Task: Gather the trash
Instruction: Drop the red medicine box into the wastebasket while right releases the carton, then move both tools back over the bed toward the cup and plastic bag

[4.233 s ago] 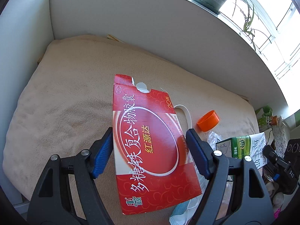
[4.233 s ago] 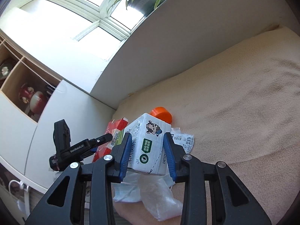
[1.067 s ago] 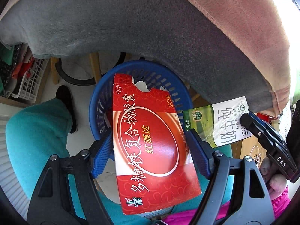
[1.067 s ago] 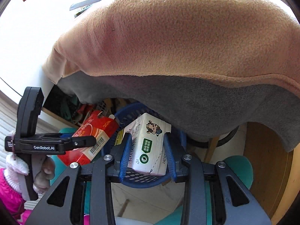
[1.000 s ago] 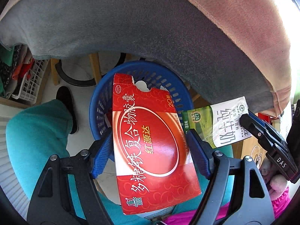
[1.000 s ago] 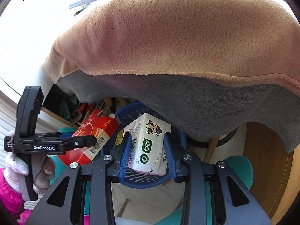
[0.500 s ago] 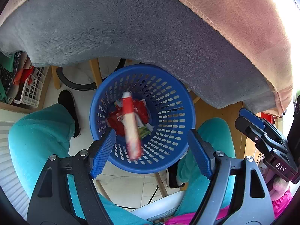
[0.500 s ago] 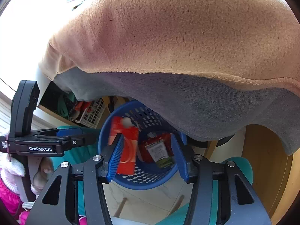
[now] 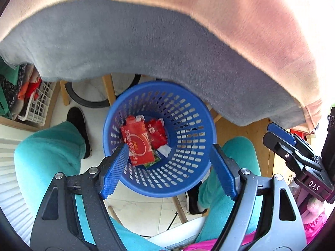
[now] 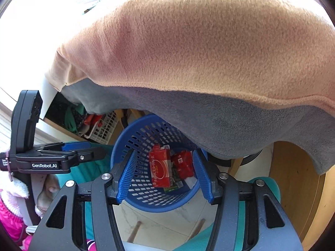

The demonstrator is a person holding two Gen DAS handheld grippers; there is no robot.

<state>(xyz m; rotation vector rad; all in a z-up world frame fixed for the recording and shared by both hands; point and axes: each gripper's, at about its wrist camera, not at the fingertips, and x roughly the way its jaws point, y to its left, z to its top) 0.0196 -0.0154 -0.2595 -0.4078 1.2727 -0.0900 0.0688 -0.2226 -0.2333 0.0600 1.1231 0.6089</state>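
Observation:
A blue perforated trash basket stands on the floor below the blanket edge; it also shows in the right wrist view. Inside it lies the red carton beside another red pack and the green-edged milk carton, mostly hidden. My left gripper is open and empty above the basket. My right gripper is open and empty above it too, and shows at the right of the left wrist view.
A beige and grey blanket overhangs the basket from above. The person's teal-clad legs flank the basket. A white crate of clothes sits at left. Wooden furniture stands at right.
Both grippers have opened. The red carton and the milk carton have dropped from them into the blue basket, and the red carton has settled flat at the bottom.

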